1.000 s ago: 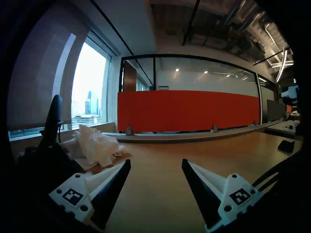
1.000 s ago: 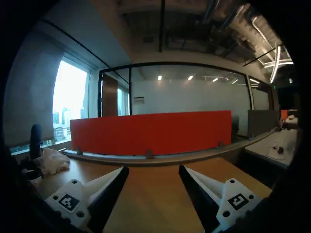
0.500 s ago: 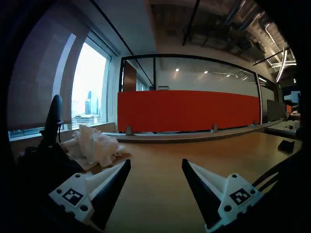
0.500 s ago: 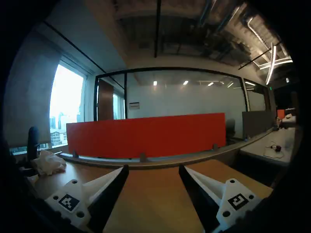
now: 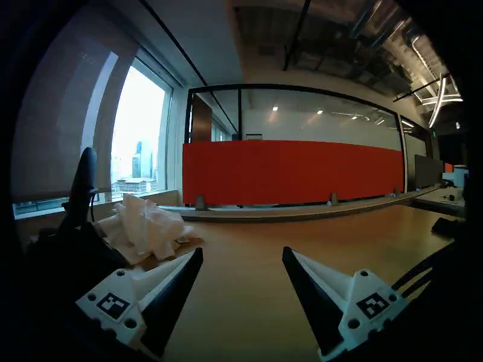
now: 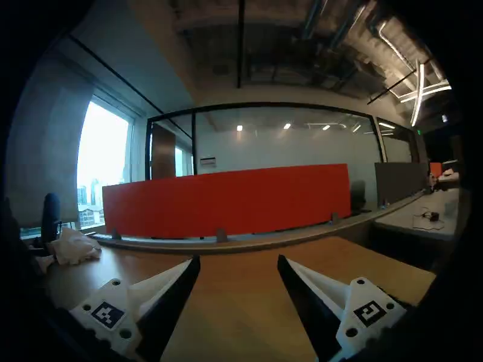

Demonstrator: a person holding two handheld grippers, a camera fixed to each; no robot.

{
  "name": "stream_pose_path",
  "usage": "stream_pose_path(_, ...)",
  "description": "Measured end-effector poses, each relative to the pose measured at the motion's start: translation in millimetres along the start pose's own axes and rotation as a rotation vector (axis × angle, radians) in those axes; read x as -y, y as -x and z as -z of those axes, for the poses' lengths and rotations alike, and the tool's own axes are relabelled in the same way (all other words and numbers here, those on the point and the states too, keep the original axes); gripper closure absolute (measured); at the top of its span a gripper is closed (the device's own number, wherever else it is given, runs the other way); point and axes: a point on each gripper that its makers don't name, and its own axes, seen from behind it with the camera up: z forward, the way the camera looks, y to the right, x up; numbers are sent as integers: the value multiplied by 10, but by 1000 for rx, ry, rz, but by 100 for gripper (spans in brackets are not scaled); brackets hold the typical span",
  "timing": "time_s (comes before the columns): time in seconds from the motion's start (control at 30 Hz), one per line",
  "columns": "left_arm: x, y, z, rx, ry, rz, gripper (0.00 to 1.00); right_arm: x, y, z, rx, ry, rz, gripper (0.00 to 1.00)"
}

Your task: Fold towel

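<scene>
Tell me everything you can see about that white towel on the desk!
The white towel is crumpled into a loose, lumpy heap, not folded at all. It looks like soft, thin cloth with many creases. It rests on the wooden desk near the window, beside the left claw, which is open and not touching it.

Left gripper (image 5: 241, 250): held level, pointing forward, white fingers (image 5: 154, 280) with dark inner faces spread wide apart, nothing gripped between. Right gripper (image 6: 238, 258): same level pose, fingers (image 6: 323, 289) parted just as wide, likewise gripping nothing.
</scene>
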Motion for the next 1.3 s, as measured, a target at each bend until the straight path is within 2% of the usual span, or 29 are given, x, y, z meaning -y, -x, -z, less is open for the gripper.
stream_pose_path(0.27,2,0,0,0,0,0,2,-158,315,2,19,32,13,1)
stream_pose_path(0.57,10,-1,-2,0,0,0,2,-149,500,-27,31,25,-15,1)
stream_pose_path(0.77,8,2,-10,0,0,0,2,-119,602,-14,37,19,24,1)
stream_pose_path(1.3,6,3,-3,0,0,0,2,56,691,-10,56,-22,83,1)
